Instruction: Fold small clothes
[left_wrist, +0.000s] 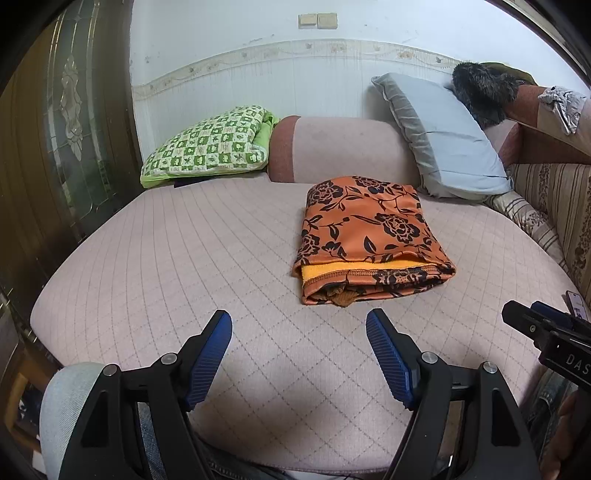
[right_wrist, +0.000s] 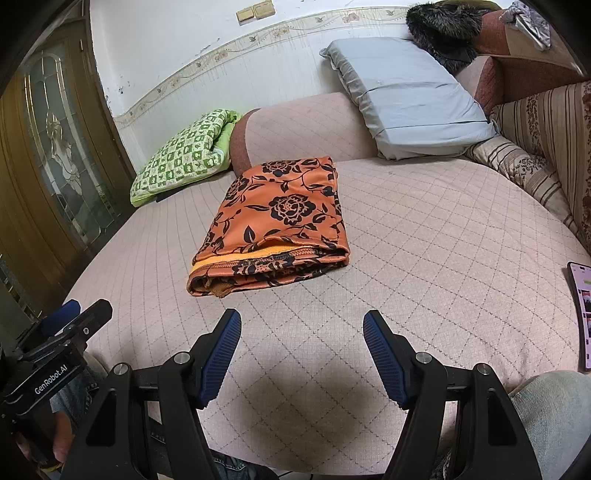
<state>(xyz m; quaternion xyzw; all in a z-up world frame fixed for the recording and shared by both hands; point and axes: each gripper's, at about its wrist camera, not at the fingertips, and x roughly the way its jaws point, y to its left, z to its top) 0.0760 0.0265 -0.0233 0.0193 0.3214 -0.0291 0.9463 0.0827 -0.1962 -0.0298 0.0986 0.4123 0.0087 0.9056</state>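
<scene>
On the pink quilted cushion (left_wrist: 166, 258), a folded orange floral garment (left_wrist: 369, 236) lies flat, both grippers held back from it and empty.

Its long axis runs near to far; the near end shows stacked layers with a yellow lining strip and a stitched hem, while the far end reaches toward the cushion's rolled back edge. From the right wrist view the same garment (right_wrist: 277, 221) sits left of centre and angles slightly rightward as it goes away. The left gripper (left_wrist: 299, 354) hovers low over the near part of the cushion, fingers spread wide, nothing between them, well short of the garment. The right gripper (right_wrist: 302, 352) is level beside it, fingers likewise spread apart. A phone (right_wrist: 583, 314) lies at the cushion's right edge; a green checked pillow (left_wrist: 210, 144) and a pale blue pillow (left_wrist: 447, 140) rest at the far side.
</scene>
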